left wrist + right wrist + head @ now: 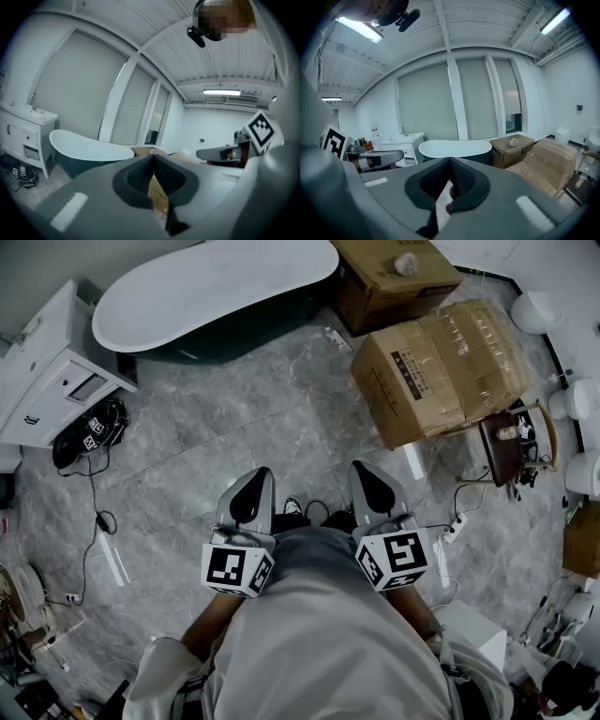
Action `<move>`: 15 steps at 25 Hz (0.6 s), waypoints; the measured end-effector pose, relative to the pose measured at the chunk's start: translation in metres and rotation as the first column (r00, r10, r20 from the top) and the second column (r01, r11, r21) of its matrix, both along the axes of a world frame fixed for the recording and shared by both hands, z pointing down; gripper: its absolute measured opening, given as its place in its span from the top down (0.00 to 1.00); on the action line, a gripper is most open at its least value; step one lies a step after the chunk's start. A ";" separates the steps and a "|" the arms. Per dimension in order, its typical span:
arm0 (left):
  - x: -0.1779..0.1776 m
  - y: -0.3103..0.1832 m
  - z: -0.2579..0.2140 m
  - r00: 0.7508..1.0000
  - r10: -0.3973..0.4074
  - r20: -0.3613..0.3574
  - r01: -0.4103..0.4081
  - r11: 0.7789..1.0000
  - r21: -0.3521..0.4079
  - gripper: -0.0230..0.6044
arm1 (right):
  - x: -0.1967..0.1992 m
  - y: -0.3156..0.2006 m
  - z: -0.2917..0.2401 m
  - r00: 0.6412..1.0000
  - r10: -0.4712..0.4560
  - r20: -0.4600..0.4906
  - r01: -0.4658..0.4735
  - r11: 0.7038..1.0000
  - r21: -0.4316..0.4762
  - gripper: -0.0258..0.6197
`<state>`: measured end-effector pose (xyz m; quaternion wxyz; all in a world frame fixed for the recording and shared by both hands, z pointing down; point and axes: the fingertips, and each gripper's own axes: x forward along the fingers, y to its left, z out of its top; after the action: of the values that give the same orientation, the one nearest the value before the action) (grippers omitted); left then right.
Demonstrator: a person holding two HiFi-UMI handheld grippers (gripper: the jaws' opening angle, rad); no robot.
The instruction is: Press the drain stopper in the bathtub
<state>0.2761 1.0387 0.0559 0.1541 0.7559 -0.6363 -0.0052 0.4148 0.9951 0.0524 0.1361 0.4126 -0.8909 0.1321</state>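
Observation:
The white bathtub (216, 287) with a dark green outside stands at the far end of the grey marble floor, well away from me. It also shows as the bathtub (84, 150) in the left gripper view and the bathtub (454, 150) in the right gripper view. Its drain stopper is not visible in any view. I hold my left gripper (251, 495) and right gripper (373, 486) close to my body, side by side, pointing toward the tub. Both left gripper (153, 157) and right gripper (450, 161) have their jaws shut with nothing between them.
Two cardboard boxes (441, 367) (394, 277) lie right of the tub. A white vanity cabinet (47, 371) stands at the left with a black bag (89, 432) and cable beside it. A small brown table (511, 442), a power strip (457, 526) and white toilets (534, 310) line the right side.

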 end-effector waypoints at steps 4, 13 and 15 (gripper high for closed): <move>-0.016 -0.008 -0.001 0.999 -0.040 0.027 0.040 0.999 -0.009 0.96 | -0.003 -0.005 0.004 1.000 0.012 0.002 -0.012 1.000 -0.004 0.96; -0.021 -0.037 -0.001 0.999 -0.024 0.030 0.023 1.000 0.005 0.96 | -0.005 -0.020 0.011 1.000 0.014 -0.014 -0.014 1.000 -0.011 0.96; -0.016 -0.050 -0.002 0.999 -0.017 0.036 0.017 1.000 0.009 0.96 | -0.003 -0.033 0.009 1.000 0.013 -0.005 -0.013 1.000 0.007 0.96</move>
<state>0.2603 0.9885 0.0542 0.1394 0.7512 -0.6452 0.0042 0.4115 0.9624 0.0610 0.1363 0.4193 -0.8882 0.1289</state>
